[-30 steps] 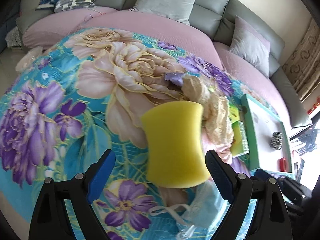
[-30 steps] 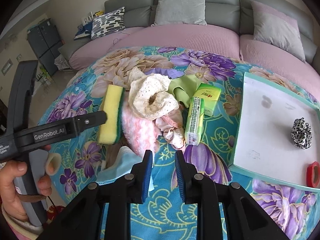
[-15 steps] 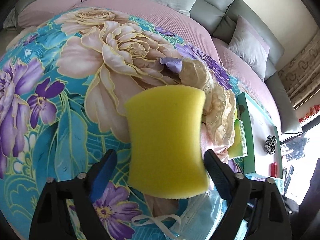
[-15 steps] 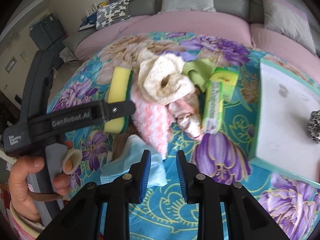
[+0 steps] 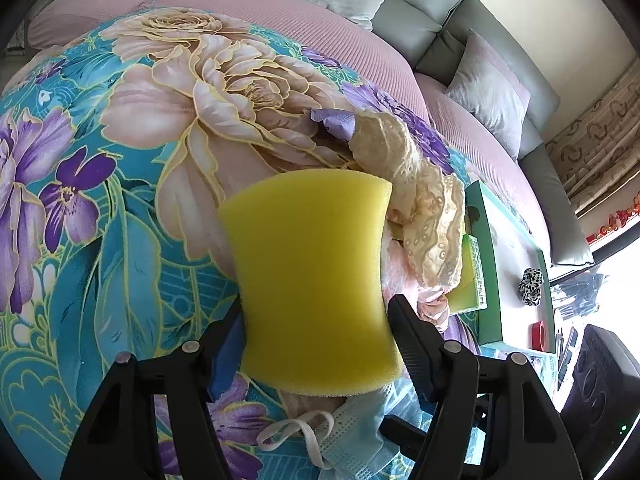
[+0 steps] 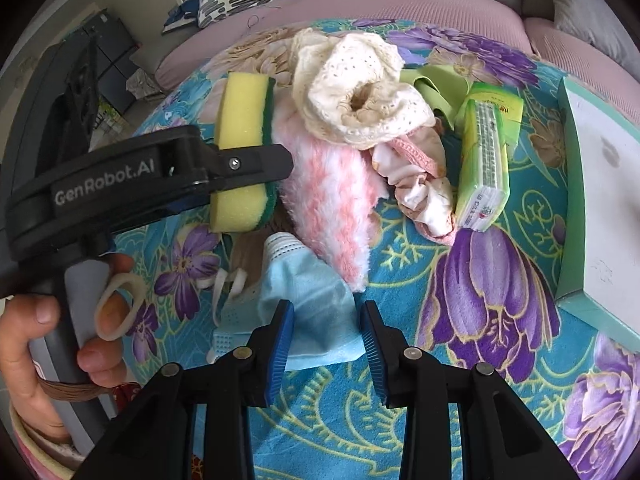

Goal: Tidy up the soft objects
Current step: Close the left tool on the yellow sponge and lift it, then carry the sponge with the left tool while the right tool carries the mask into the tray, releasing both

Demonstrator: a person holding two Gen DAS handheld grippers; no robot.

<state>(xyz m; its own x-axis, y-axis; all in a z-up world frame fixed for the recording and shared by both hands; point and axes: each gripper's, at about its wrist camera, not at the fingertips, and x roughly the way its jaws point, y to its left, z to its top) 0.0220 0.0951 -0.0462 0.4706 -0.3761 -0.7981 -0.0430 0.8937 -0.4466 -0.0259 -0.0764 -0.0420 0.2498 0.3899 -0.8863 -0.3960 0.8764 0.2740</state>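
On the floral cloth [image 6: 500, 280], left tool [image 5: 316, 332] grips the sponge [image 5: 312, 280]; right tool [image 6: 326, 336] released.

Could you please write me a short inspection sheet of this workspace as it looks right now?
Surface: floral cloth, teal with purple flowers, covers the work area.
Job's things: yellow sponge clamped in the left gripper; cream lace cloth, pink fluffy cloth and blue face mask piled together.
Clutter: green tissue pack; teal tray holding a spotted scrunchie.
Grippers: left shut on the sponge; right gripper open, its fingers over the mask.
Cables: nothing seen.
Surroundings: grey sofa with cushions behind.
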